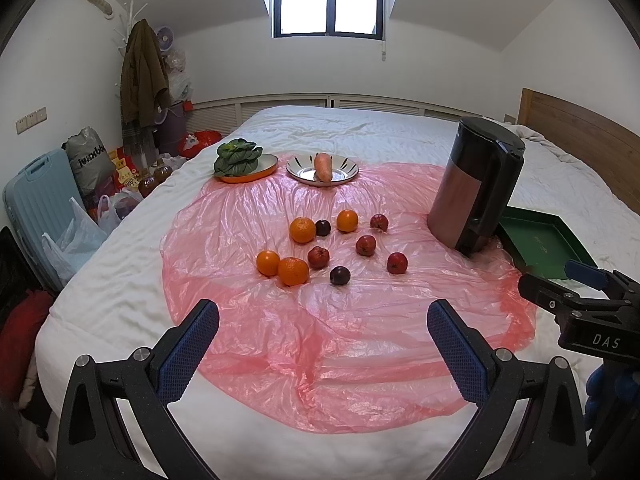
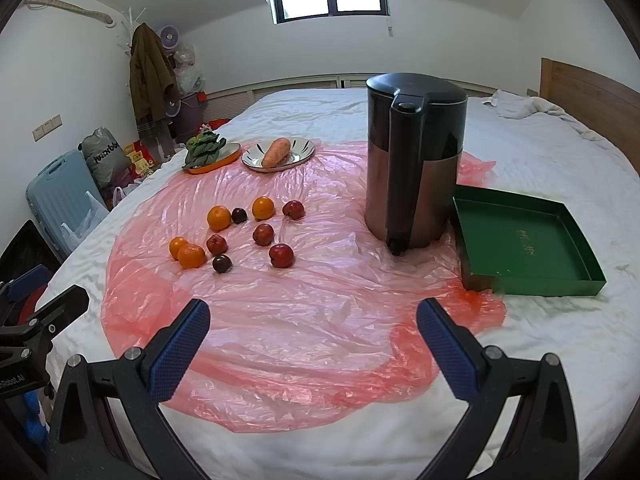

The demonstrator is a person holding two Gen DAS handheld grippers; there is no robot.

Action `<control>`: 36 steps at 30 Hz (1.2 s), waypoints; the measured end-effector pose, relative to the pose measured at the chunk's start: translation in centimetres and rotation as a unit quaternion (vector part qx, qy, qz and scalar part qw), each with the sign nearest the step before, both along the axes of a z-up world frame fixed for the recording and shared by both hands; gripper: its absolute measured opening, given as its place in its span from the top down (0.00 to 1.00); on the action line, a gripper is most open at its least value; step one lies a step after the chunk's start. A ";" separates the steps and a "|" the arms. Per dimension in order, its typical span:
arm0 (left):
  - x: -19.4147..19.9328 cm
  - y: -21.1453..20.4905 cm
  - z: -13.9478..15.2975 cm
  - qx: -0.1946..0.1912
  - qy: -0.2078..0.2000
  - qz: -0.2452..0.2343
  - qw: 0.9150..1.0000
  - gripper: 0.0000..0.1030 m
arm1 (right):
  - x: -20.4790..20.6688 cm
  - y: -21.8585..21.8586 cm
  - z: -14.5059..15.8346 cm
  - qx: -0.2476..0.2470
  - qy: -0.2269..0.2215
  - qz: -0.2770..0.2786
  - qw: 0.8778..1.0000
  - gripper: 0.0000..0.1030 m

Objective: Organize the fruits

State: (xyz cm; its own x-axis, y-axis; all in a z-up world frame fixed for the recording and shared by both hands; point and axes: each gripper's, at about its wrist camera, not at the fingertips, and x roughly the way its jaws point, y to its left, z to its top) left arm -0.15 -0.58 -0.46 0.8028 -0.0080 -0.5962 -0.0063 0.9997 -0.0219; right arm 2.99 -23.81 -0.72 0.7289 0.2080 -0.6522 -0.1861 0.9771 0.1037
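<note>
Ten round fruits [image 2: 236,234], no long axis, lie before us on pink plastic [image 2: 304,320]; left gripper [image 1: 323,354] and right gripper [image 2: 313,350] spread, empty.

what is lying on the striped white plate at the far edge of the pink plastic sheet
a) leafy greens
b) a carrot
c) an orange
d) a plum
b: a single carrot lies on the striped white plate, while the leafy greens sit on the orange plate beside it.
</note>
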 end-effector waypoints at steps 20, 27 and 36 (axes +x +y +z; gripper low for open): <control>1.0 0.0 -1.0 -0.013 0.012 0.008 1.000 0.01 | 0.4 0.0 -0.8 0.000 0.006 0.003 1.000 0.00; 1.1 0.0 -1.4 -0.015 0.018 0.009 1.000 0.01 | 0.6 0.0 -1.2 -0.001 0.011 0.003 1.000 0.00; 1.4 -0.2 -1.8 -0.015 0.025 0.008 1.000 0.01 | 0.6 -0.1 -1.3 0.001 0.010 0.002 1.000 0.00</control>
State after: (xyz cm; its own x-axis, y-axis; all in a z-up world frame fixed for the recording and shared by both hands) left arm 1.22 -0.75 -2.22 0.7721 -0.0139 -0.6353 -0.0242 0.9984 -0.0512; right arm 3.61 -23.86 -2.02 0.7147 0.2134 -0.6661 -0.1887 0.9758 0.1101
